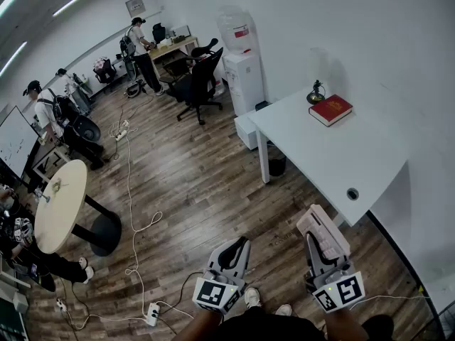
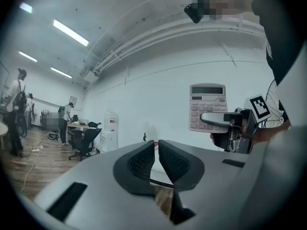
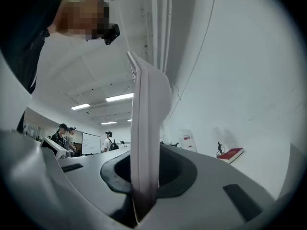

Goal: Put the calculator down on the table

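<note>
A pale pink calculator (image 1: 323, 231) is clamped by its lower end in my right gripper (image 1: 321, 253), which is shut on it above the wood floor, short of the white table (image 1: 334, 163). In the right gripper view the calculator (image 3: 147, 123) stands edge-on between the dark pads, at my right gripper (image 3: 146, 172). The left gripper view shows the calculator's keys and display (image 2: 207, 107) with one grey jaw lying across them. My left gripper (image 1: 237, 246) hangs beside it, shut with nothing in it; its ribbed pads meet at the tips of my left gripper (image 2: 156, 146).
On the table's far end lie a red book (image 1: 330, 109) and a small dark figurine (image 1: 316, 91); a cable hole (image 1: 352, 194) sits near its front corner. A water dispenser (image 1: 242, 66), office chairs (image 1: 200, 84), floor cables (image 1: 131, 190), a round table (image 1: 60, 204) and several people stand to the left.
</note>
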The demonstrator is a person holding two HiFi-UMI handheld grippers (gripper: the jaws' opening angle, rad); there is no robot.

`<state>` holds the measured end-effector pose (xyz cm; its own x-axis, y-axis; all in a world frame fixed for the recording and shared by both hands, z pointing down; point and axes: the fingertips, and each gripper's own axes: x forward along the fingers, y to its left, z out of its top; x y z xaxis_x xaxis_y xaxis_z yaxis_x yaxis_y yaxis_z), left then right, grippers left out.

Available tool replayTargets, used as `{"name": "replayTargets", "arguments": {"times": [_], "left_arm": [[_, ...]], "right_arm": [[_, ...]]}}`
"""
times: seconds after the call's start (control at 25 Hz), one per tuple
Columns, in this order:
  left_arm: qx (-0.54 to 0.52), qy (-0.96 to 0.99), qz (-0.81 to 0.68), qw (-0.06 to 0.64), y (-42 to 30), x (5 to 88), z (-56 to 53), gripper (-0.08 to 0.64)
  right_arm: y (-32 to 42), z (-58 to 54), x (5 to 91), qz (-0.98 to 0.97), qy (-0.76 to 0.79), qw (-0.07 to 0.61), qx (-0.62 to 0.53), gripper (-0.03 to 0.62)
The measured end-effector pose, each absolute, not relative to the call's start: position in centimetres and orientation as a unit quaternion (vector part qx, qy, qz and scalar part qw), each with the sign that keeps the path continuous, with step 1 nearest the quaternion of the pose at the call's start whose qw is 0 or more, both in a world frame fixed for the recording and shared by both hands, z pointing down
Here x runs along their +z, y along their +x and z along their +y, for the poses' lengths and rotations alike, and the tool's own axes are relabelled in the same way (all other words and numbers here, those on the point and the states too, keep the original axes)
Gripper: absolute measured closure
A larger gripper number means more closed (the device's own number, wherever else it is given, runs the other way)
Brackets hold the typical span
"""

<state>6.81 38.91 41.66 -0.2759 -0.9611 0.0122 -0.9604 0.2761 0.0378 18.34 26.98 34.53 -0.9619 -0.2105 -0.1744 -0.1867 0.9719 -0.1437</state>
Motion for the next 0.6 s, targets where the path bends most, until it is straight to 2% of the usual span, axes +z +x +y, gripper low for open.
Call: {"name": "replayTargets", "arguments": {"times": [0.6], "left_arm": [[0.002, 0.604, -0.797, 0.024, 2.7, 40.6, 39.8, 0.541]], "right_arm": [[14.2, 27.8, 34.1, 0.987, -0.113, 0.099, -0.061, 0.511]]}}
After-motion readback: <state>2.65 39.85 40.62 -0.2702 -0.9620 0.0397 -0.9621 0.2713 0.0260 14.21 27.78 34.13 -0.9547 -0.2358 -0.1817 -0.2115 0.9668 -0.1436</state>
